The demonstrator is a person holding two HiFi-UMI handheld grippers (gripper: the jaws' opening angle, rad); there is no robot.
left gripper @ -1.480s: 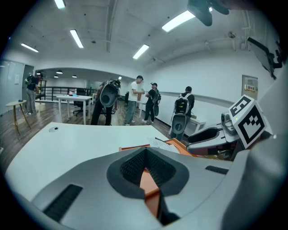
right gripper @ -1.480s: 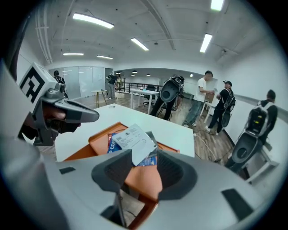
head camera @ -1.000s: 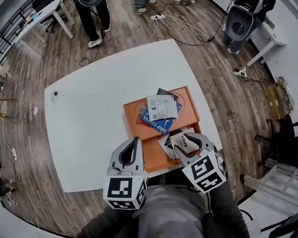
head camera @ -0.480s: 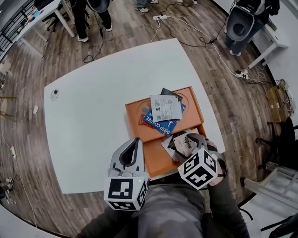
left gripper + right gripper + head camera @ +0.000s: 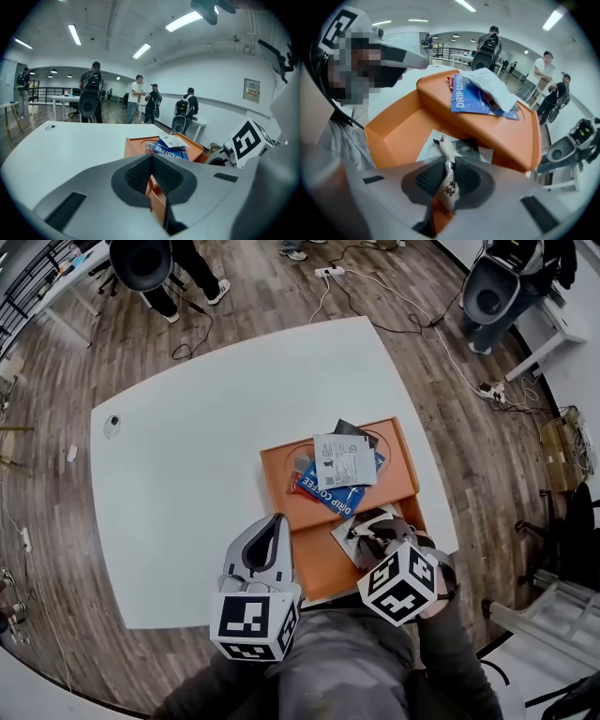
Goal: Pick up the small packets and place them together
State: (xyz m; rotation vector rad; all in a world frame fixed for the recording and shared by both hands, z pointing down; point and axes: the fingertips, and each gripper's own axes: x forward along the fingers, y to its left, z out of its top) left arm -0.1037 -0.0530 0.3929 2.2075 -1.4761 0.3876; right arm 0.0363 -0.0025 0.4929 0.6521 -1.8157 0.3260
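- Our right gripper (image 5: 448, 174) is clamped on a small packet (image 5: 446, 152), edge-on; the jaws have just been closing on it. It sits over the near compartment of the orange tray (image 5: 393, 126), above a flat packet (image 5: 466, 149).
- Our left gripper (image 5: 151, 174): jaws together, empty, beside the tray's near left corner.
- Our call: lift straight, check one packet comes alone, lay it low on the far-shelf pile (image 5: 473, 101).

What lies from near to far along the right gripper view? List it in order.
Thin patterned packet → flat black-and-white packet in the orange tray → blue drip coffee packet → person in a white shirt at the back.
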